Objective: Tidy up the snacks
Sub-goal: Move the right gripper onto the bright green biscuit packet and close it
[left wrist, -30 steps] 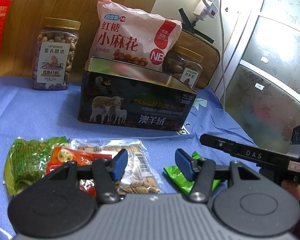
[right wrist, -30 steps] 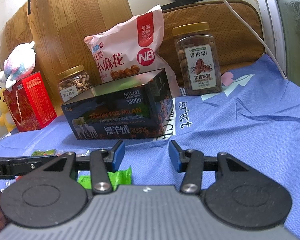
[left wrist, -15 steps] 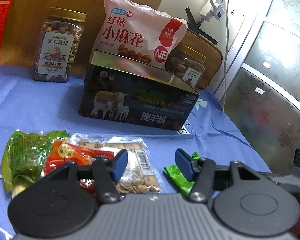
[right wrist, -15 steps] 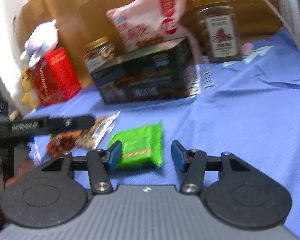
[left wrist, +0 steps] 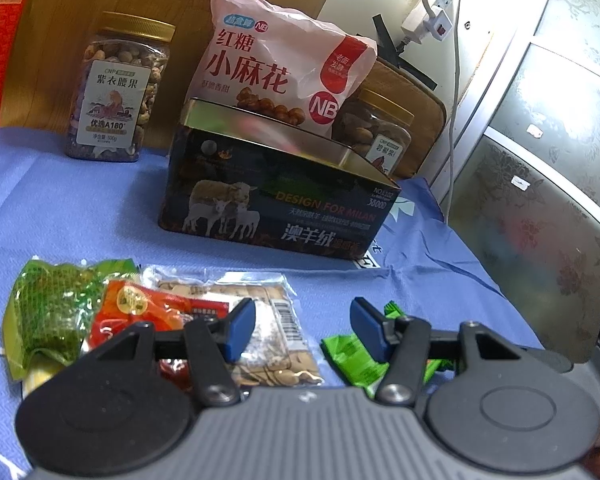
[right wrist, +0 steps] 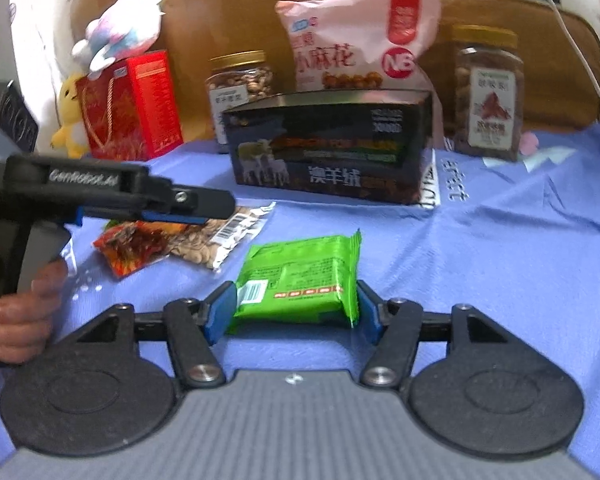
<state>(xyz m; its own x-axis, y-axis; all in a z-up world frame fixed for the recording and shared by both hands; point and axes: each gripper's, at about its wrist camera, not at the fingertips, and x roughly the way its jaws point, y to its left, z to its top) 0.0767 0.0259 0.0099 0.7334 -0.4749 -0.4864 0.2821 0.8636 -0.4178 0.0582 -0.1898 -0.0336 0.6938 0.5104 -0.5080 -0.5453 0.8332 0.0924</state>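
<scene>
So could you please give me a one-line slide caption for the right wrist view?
Right gripper opening around a green snack packet on the blue cloth, open tin box behind.

Each claw (right wrist: 296, 308) has blue pads, black linkage arms with silver screws, and a ribbed grey body.

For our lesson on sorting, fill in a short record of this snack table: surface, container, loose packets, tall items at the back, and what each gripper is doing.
surface: blue cloth
container: open dark tin with sheep on its side
loose packets: green packet, seed packet, red packet, mesh-print green packet
back row: two nut jars, pink snack bag
left gripper: open, nothing between its fingers, above the seed packet
right gripper: jaws opening, astride the green packet
</scene>
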